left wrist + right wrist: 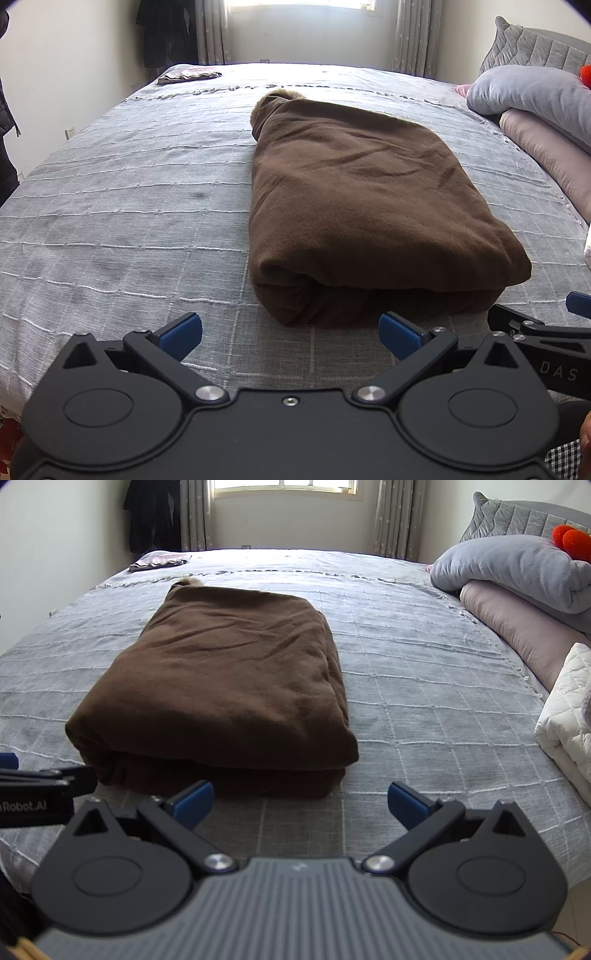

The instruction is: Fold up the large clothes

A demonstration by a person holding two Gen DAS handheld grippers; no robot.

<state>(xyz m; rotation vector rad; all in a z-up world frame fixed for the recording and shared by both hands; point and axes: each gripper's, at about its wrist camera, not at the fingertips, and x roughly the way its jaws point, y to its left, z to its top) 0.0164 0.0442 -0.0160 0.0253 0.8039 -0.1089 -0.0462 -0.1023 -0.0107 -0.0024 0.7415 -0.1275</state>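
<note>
Hovering with fingers spread, left gripper [290, 334] and right gripper [301, 801] empty before folded coat [354, 206] on bed [110, 221]; snagging one layer risks unrolling the bundle.

We hold left gripper [290, 334] and right gripper [300, 800] side by side, jaws spread wide, apparently empty.

Left gripper [290, 334]: black body, round hubs, two silver screws, blue fingertips [183, 332]. Right gripper [300, 805]: same black linkages and silver screws, blue pads, ribbed grey centre plate. White lettering on gripper sides: "DAS", "Robot.AI". Checked fabric at lower right of left view.
</note>
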